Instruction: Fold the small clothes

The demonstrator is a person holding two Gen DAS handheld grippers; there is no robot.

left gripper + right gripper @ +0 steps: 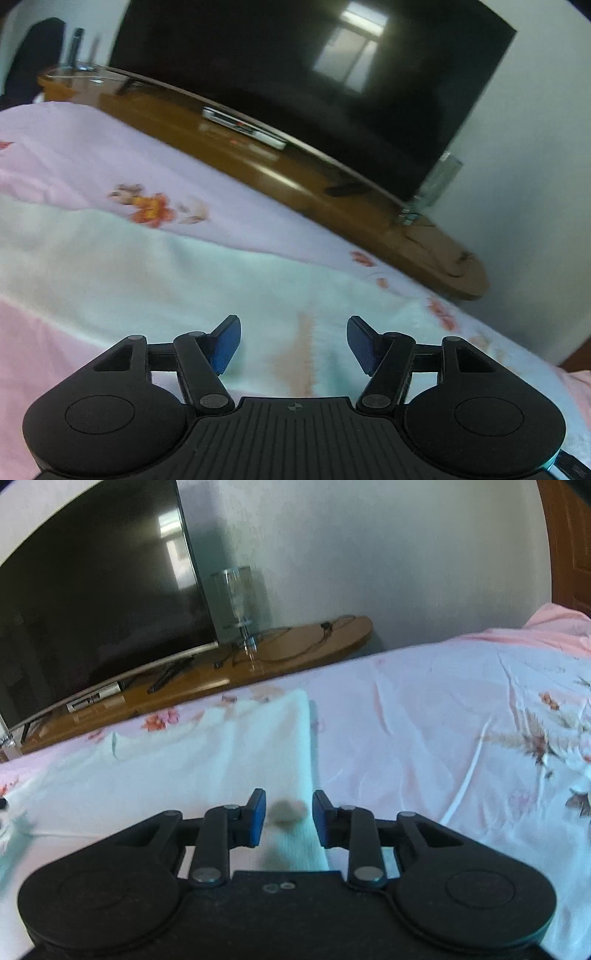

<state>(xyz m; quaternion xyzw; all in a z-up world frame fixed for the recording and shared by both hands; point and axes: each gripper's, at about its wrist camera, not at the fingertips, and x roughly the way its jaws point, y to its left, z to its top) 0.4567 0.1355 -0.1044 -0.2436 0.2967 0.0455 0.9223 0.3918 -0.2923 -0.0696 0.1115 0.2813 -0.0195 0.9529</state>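
- The pale mint-white soft knit garment (207, 760) lies spread flat across the lower middle of both views — laid out for folding, I judge — on the pink floral bedsheet (424, 720).
- Right gripper (289, 818): jaws partly open, empty, straddling the garment's right edge.
- Left gripper (293, 343): jaws wide open over the cloth, holding nothing.
- The black television (295, 85) on the brown wooden stand (295, 642) fills the upper frame.

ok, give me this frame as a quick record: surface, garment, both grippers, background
surface: bed with pink floral sheet
garment: pale mint cloth lying flat on the sheet, with a small brownish mark near its right edge
left gripper: open, fingers apart above the cloth, nothing between them
right gripper: open, fingers either side of the brownish mark at the cloth's right edge; contact with the cloth not clear
background: dark TV on a wooden stand, a clear glass object beside the TV, white wall behind
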